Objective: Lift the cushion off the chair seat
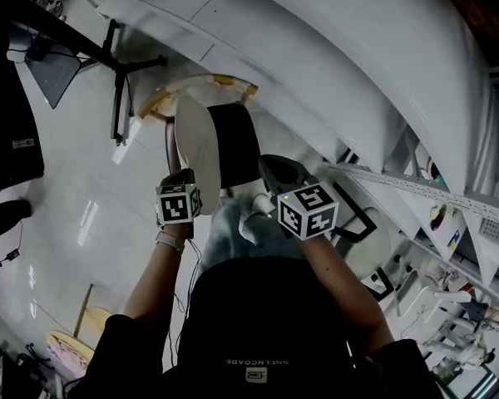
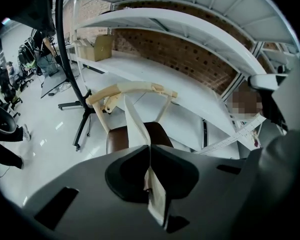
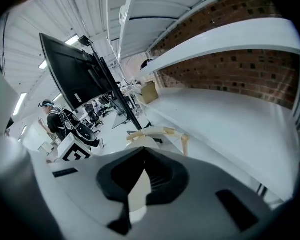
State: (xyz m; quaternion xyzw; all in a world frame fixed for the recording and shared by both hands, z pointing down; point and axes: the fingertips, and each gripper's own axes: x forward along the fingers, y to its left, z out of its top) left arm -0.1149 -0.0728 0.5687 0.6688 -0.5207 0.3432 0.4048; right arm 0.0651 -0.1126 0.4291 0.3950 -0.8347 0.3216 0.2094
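Observation:
A cream cushion (image 1: 198, 144) stands tilted up on its edge above the dark brown seat (image 1: 237, 144) of a wooden chair (image 1: 195, 86). My left gripper (image 1: 185, 177) is shut on the cushion's near edge; in the left gripper view the cream cushion (image 2: 136, 124) runs straight out from between the closed jaws of that gripper (image 2: 150, 156), with the brown seat (image 2: 117, 139) and pale backrest (image 2: 130, 90) beyond. My right gripper (image 1: 270, 170) is beside it on the right. In the right gripper view a cream strip of the cushion (image 3: 138, 194) sits pinched in its gripper (image 3: 142, 171).
A long white shelf (image 1: 316, 48) curves behind and to the right of the chair. A black stand with spread legs (image 1: 118, 65) rises from the glossy floor (image 1: 75, 181) left of the chair. A person (image 3: 52, 119) stands far off in the room.

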